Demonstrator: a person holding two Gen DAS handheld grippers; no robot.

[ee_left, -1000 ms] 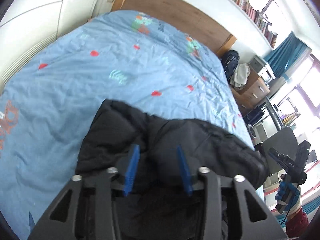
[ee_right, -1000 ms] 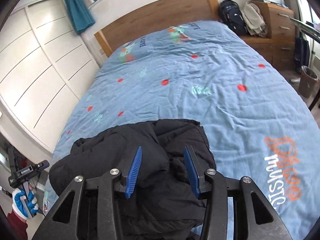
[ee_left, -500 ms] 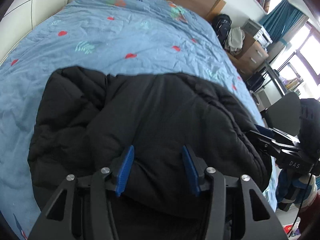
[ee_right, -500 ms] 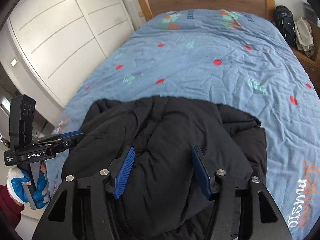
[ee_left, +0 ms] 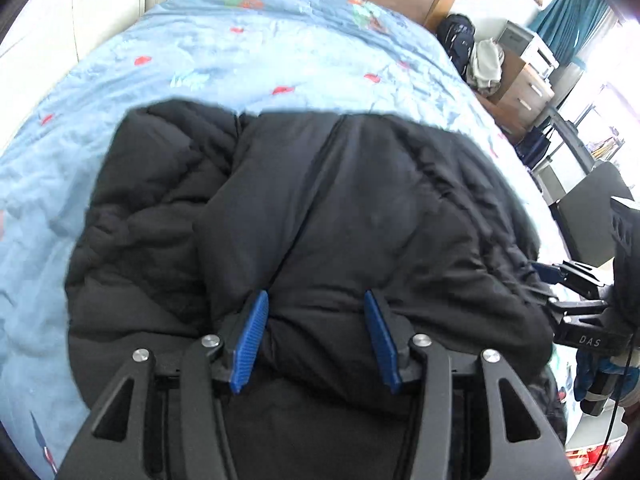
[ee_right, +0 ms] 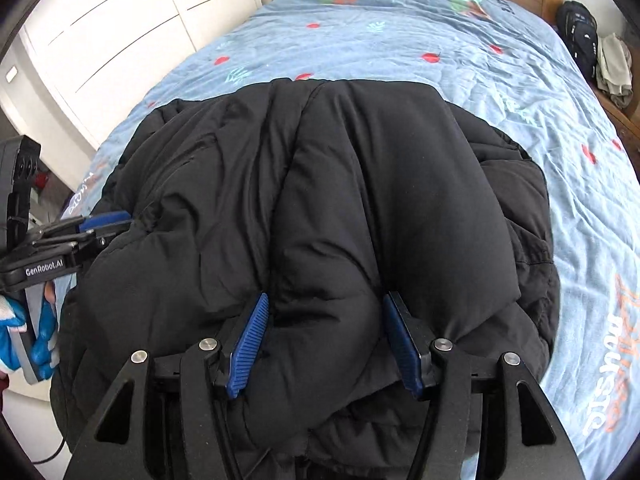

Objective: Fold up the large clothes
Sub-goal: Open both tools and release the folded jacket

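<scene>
Both the left gripper (ee_left: 316, 340) and right gripper (ee_right: 326, 344) clamp bunched padding of the black jacket (ee_right: 360, 200) at the bed's (ee_right: 440, 40) near end, apparently mid-fold; next calls for laying it flat.

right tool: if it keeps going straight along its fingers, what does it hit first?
The black puffer jacket. The right tool already has a padded fold of it bulging between its blue pads, so there looks to be no free travel ahead. The blue bedspread lies beneath and beyond; how thick the jacket is there is unclear.
</scene>
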